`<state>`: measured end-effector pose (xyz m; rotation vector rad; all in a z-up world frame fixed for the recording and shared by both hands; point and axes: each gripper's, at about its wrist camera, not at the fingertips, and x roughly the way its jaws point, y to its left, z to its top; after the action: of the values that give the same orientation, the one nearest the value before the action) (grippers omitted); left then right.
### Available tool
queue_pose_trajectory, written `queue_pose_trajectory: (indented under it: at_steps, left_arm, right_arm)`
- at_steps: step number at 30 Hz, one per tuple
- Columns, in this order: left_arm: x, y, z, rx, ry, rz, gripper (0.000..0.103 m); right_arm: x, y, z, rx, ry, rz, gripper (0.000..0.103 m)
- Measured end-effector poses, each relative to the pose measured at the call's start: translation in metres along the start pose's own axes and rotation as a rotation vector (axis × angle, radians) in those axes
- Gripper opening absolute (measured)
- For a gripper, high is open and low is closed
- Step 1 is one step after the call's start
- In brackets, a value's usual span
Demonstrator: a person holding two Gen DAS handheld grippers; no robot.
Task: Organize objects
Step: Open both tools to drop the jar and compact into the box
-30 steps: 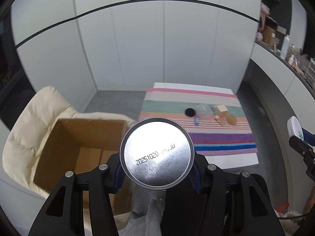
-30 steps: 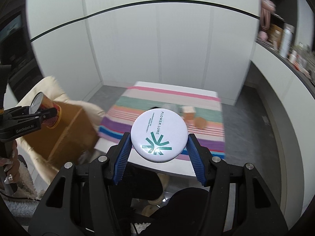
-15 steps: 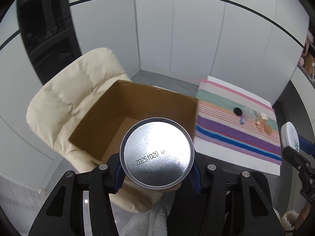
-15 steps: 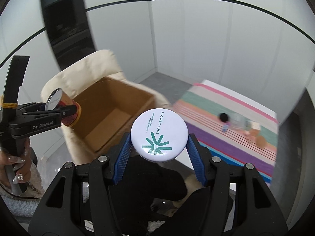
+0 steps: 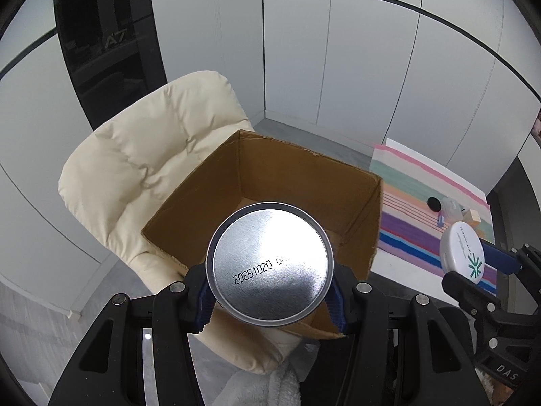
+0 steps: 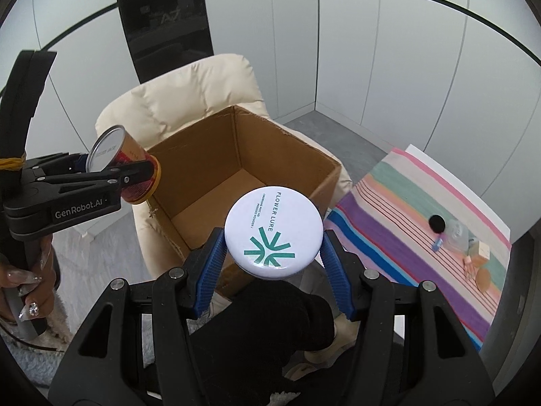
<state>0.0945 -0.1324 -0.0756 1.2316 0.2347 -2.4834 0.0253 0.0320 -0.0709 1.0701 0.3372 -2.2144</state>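
Right wrist view: right gripper (image 6: 272,253) clamping powder compact (image 6: 272,231), left gripper (image 5: 270,291) clamping tin can (image 5: 268,264), both above cardboard box (image 5: 203,203); lower inside walls before releasing

Both grippers are black moulded plastic frames with silver round screw heads along the arms. The left gripper (image 5: 270,301) and the right gripper (image 6: 272,264) carry ribbed blue pads (image 6: 211,270) on their fingers. In the right wrist view the left gripper's side reads "GenRobot.AI" in white, with a yellow band wound round its upright handle. The person's hand (image 6: 23,280) shows long decorated nails with gems.
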Motion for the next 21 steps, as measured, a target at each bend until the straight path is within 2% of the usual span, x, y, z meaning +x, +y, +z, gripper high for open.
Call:
queue_pose_trajectory:
  at_steps: [4, 15, 21]
  left_arm:
    - [0.027, 0.006, 0.008, -0.018, 0.024, -0.001, 0.055]
    - [0.089, 0.031, 0.040, -0.024, 0.052, 0.094, 0.055]
    - [0.114, 0.043, 0.041, -0.041, 0.116, 0.087, 0.055]
  right_arm:
    - [0.031, 0.005, 0.013, -0.029, 0.035, 0.013, 0.060]
    - [0.127, 0.022, 0.044, -0.086, 0.133, 0.046, 0.060]
    - [0.159, 0.029, 0.051, -0.094, 0.164, 0.055, 0.060]
